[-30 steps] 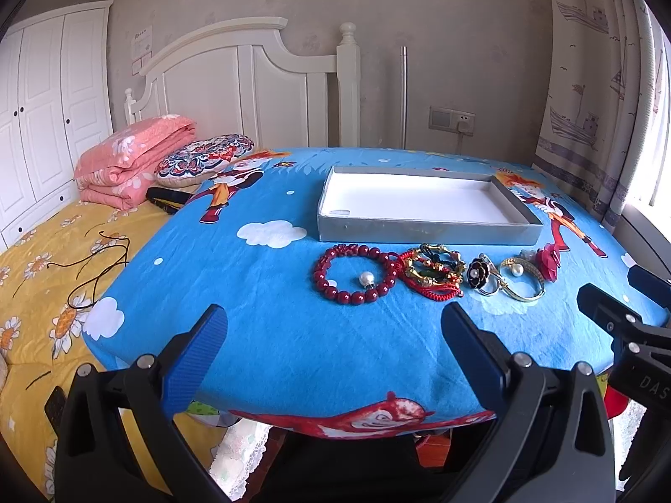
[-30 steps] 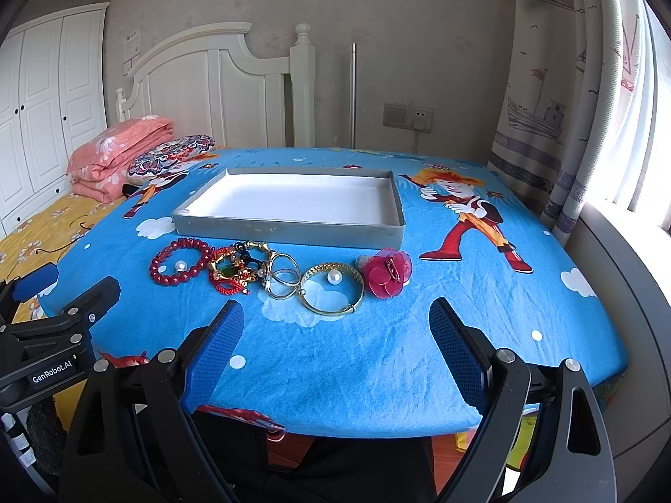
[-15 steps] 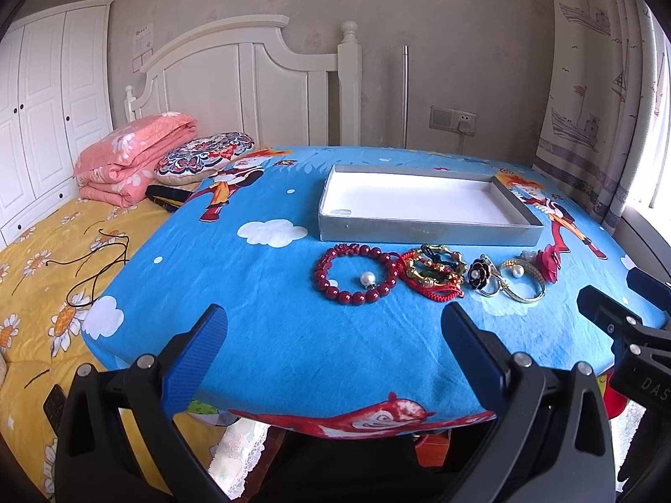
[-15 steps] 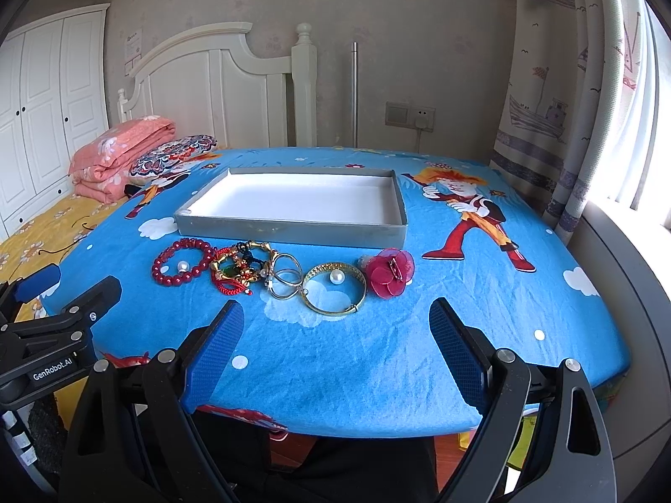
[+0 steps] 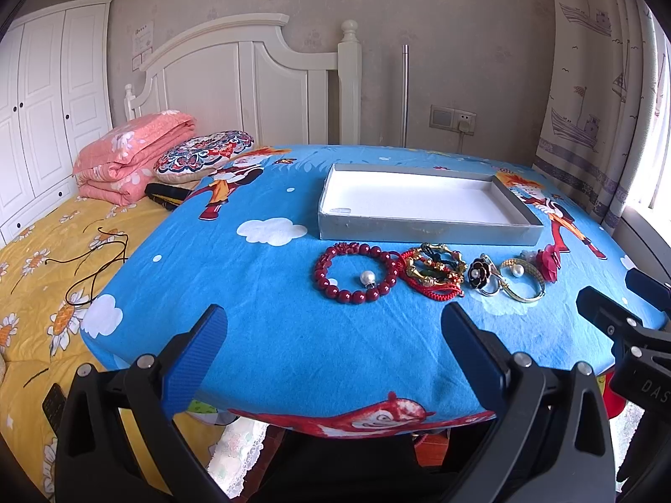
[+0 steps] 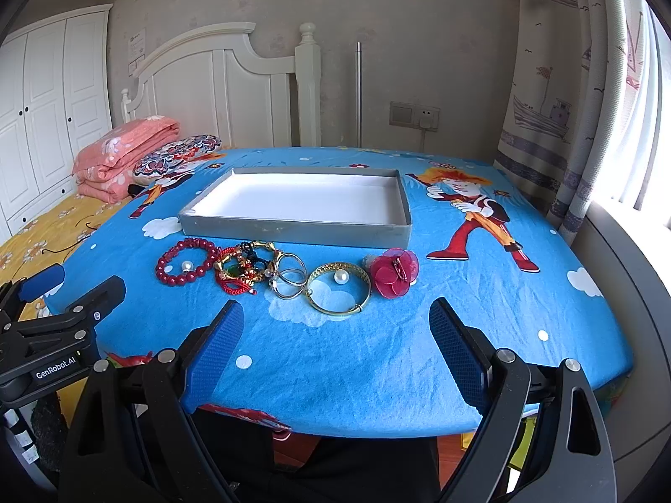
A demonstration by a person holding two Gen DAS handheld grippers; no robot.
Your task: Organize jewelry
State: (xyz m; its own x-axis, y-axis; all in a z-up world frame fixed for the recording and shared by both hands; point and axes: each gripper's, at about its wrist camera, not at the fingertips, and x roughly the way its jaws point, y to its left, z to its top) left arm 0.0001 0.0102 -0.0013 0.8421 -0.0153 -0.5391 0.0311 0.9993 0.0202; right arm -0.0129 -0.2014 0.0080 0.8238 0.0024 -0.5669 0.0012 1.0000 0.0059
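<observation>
While both tongs, left tongs [image 5: 335,335] and right tongs [image 6: 335,331], hang wide open and empty, jewelry [image 6: 285,272] lies lined up beside grey tray [image 6: 293,232] on desk [image 6: 461,335], ready for loading.

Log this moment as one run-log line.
left gripper: open, empty | right gripper: open, empty | shallow grey cardboard tray: empty | red bead bracelet: on blue tablecloth, untouched

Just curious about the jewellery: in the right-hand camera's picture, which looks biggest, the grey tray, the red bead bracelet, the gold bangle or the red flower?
1. Grey tray, by far.
2. Gold bangle and red bead bracelet: look alike, too close to rank.
3. Red flower, smallest.
</observation>
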